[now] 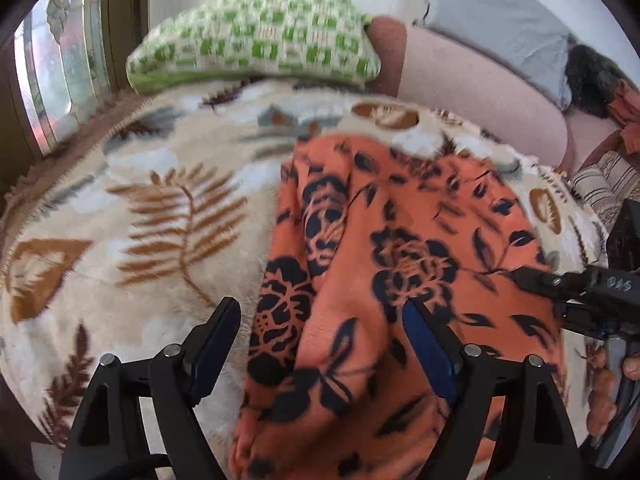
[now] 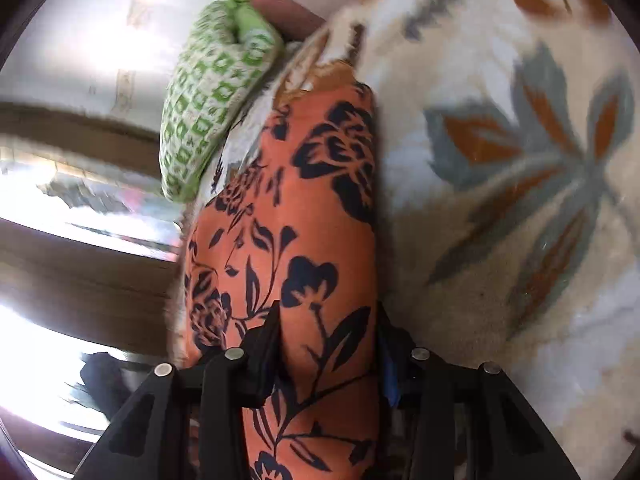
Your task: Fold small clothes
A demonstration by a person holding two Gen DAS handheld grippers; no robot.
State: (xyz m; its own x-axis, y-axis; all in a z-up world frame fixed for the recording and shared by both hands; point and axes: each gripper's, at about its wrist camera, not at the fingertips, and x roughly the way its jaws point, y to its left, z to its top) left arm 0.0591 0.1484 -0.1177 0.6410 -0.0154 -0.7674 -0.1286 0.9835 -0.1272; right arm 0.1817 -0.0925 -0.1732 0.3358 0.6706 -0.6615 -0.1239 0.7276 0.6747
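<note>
An orange garment with dark navy flowers (image 1: 384, 264) lies folded lengthwise on a cream leaf-patterned blanket (image 1: 160, 208). My left gripper (image 1: 320, 320) is open, its fingers wide apart over the garment's near left part. The right gripper (image 1: 568, 284) reaches in from the right over the cloth's right edge. In the right wrist view the garment (image 2: 316, 216) runs between the fingers of my right gripper (image 2: 328, 328); the fingers straddle the fold with a gap between them, and whether they pinch it is unclear.
A green and white checked pillow (image 1: 256, 44) lies at the blanket's far edge, also in the right wrist view (image 2: 208, 108). A pink bolster (image 1: 472, 92) and grey cushion (image 1: 500, 24) sit at the back right. A window (image 1: 52, 80) is at left.
</note>
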